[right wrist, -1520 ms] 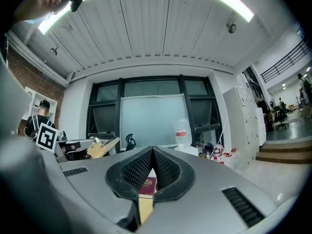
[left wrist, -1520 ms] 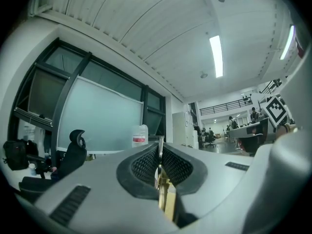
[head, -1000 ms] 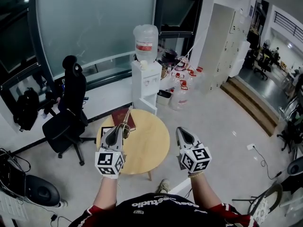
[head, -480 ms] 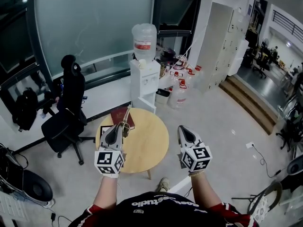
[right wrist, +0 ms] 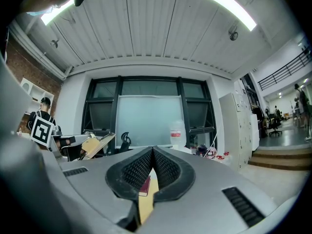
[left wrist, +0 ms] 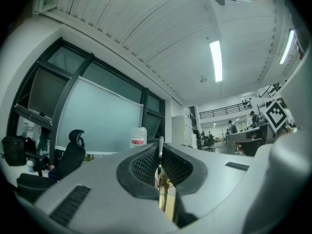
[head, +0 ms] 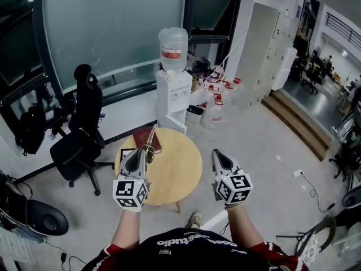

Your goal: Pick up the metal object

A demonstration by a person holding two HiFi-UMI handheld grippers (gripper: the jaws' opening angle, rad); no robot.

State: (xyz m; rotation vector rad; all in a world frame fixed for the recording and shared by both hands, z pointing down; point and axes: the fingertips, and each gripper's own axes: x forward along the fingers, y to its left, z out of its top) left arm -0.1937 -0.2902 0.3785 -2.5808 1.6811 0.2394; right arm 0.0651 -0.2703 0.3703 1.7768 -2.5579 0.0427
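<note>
Left gripper has its ribbed black pads closed on the metal object. In the left gripper view a thin silvery edge stands upright between the pads, with a brass-coloured part below it. Right gripper has its jaws brought together at the tips with nothing between them; through the slit beneath them only tabletop and a dark red cover show.

A frosted glass wall in dark frames fills the far side, above a pale, smooth floor. The round table has a light wooden top and stands in front of the person. A black office chair with a headrest is off to its left. A white, boxy water dispenser carrying a clear bottle stands behind the table. A dark red book lies flat at the table's far left edge.

The metal object is held in the air over that same edge. In the right gripper view it shows as flat golden plates meeting at an angle, possibly a large clip, though it is too small to be sure.
</note>
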